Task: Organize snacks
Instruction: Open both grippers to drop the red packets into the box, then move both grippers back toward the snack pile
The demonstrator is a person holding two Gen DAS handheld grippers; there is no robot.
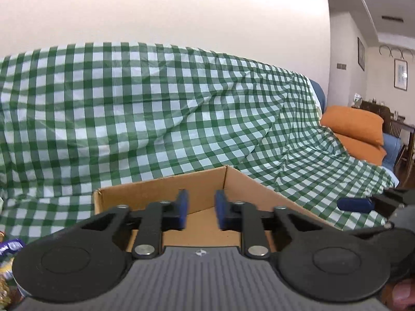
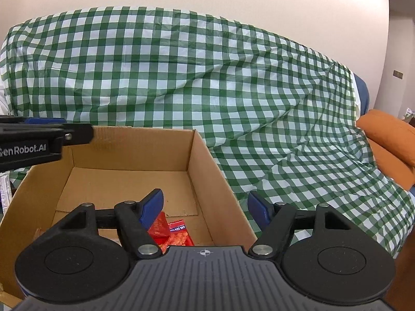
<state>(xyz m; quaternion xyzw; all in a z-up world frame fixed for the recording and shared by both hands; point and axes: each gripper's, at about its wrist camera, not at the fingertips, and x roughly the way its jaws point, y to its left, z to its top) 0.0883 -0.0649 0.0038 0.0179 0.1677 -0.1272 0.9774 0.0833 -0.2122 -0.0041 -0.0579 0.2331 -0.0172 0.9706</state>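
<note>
An open cardboard box (image 2: 202, 155) stands on the green checked cloth; it also shows in the left wrist view (image 1: 202, 181). A red snack packet (image 2: 172, 233) lies on its floor near the front. My right gripper (image 2: 205, 207) is open and empty, above the box's right front part. My left gripper (image 1: 201, 208) hovers over the box with its jaws a small gap apart and nothing between them; it shows from the side in the right wrist view (image 2: 46, 132) at the box's far left corner.
A sofa draped in green checked cloth (image 2: 181, 72) rises behind the box. Orange cushions (image 1: 355, 127) lie to the right. Several loose snack packets (image 1: 7, 248) lie at the far left. The right gripper's fingertip (image 1: 355, 203) shows at the right edge.
</note>
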